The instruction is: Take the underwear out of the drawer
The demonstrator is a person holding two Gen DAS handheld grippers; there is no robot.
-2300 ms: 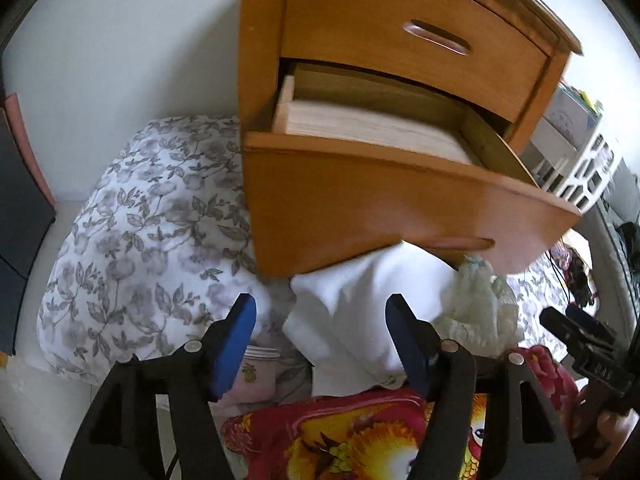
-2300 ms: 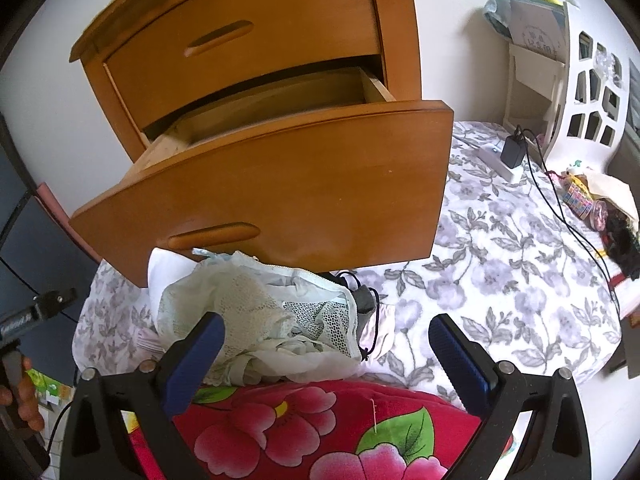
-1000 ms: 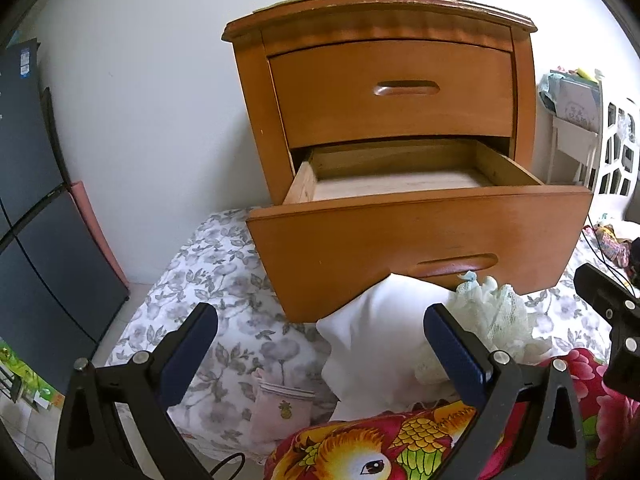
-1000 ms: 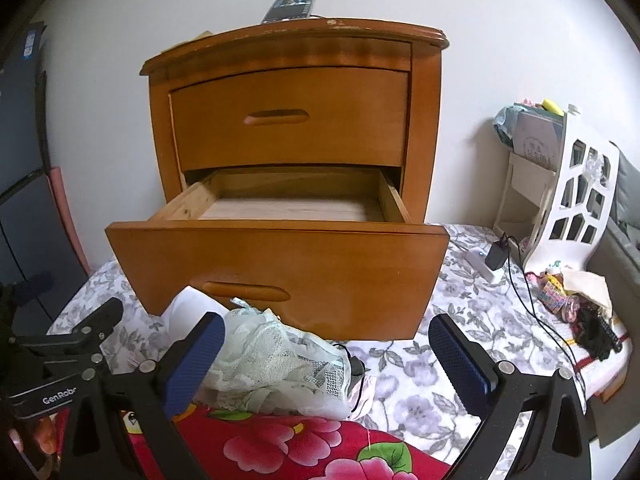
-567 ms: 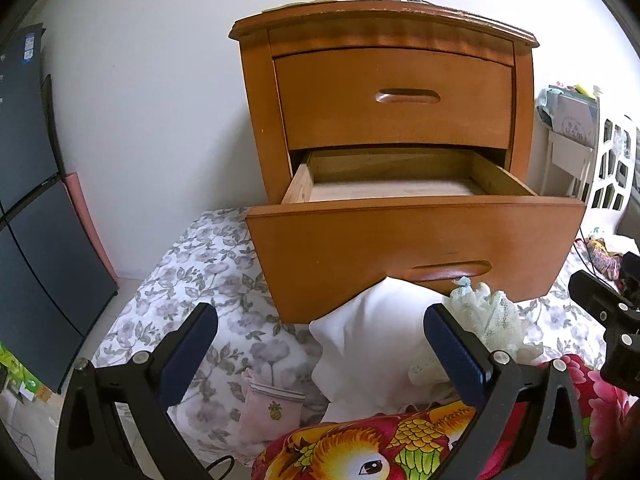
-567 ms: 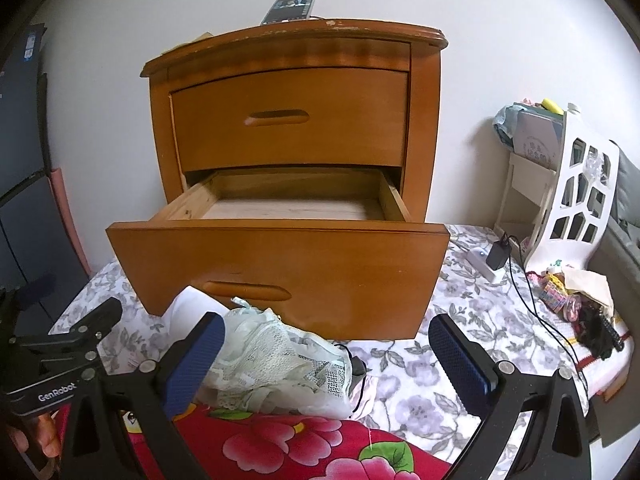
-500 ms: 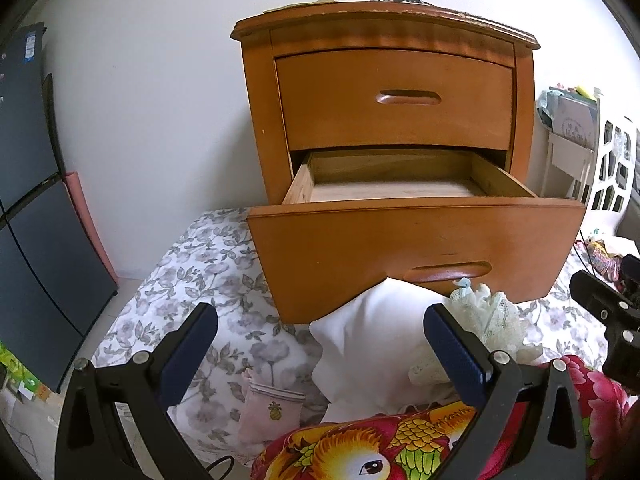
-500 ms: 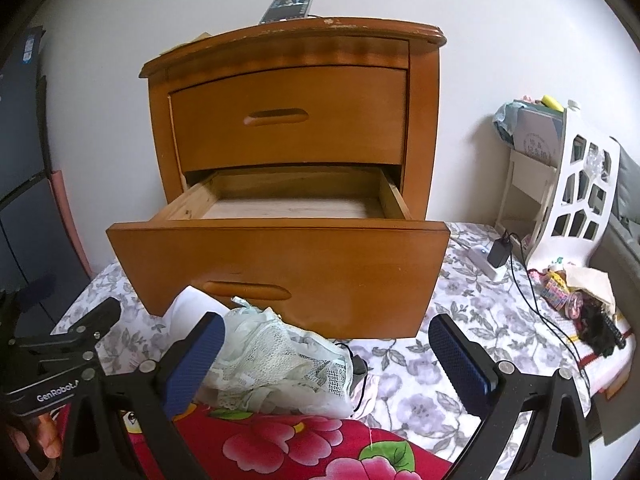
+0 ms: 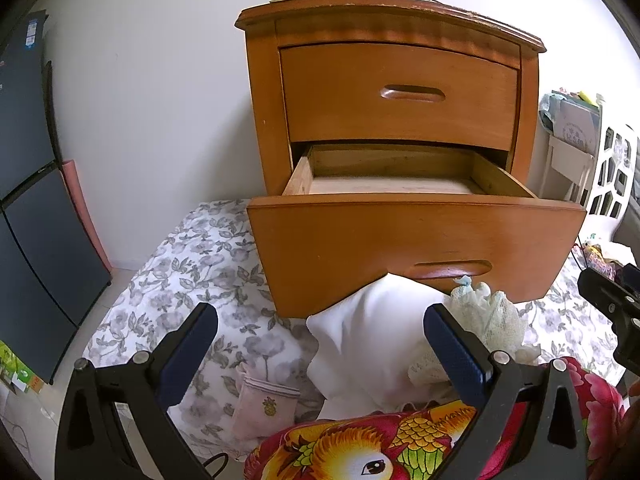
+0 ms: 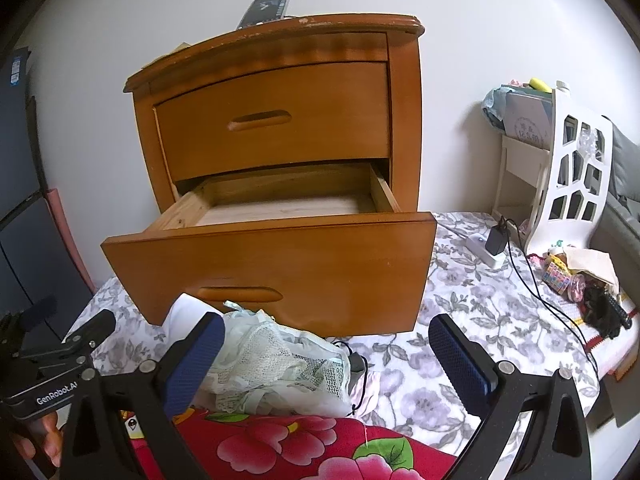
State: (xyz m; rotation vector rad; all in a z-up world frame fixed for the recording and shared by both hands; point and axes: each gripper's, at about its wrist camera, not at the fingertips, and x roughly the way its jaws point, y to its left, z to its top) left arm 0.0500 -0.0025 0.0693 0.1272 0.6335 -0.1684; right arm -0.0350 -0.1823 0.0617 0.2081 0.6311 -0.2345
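Against the white wall stands a wooden nightstand [image 9: 264, 128] on a flowered sheet [image 10: 472, 304]; its top drawer [image 9: 400, 92] is shut, and its lower drawer [image 9: 416, 248] is pulled well out, with only bare board showing inside from both views; on the nightstand's top lies a dark phone [image 10: 265, 9], partly over the back edge; in front of the open drawer, down on the bedding, lies the underwear: a plain white piece [image 9: 368, 336] and, just beside it to the right, a pale green lacy piece [image 10: 276, 364], the two touching and both resting against the drawer's front; a red flowered blanket [image 10: 288, 448] lies nearest the cameras, under the edge of the pile; a small pink pouch [image 9: 266, 404] sits on the sheet to the left; the left claw [image 9: 320, 354] is spread wide with nothing between its blue pads [image 9: 188, 352], held above the white piece; the right claw [image 10: 326, 364] is likewise spread wide and holds nothing, held above the lacy piece; to the right a white cut-out rack [image 10: 576, 184] stands by the wall, with a charger [image 10: 496, 240] and its cable on the sheet
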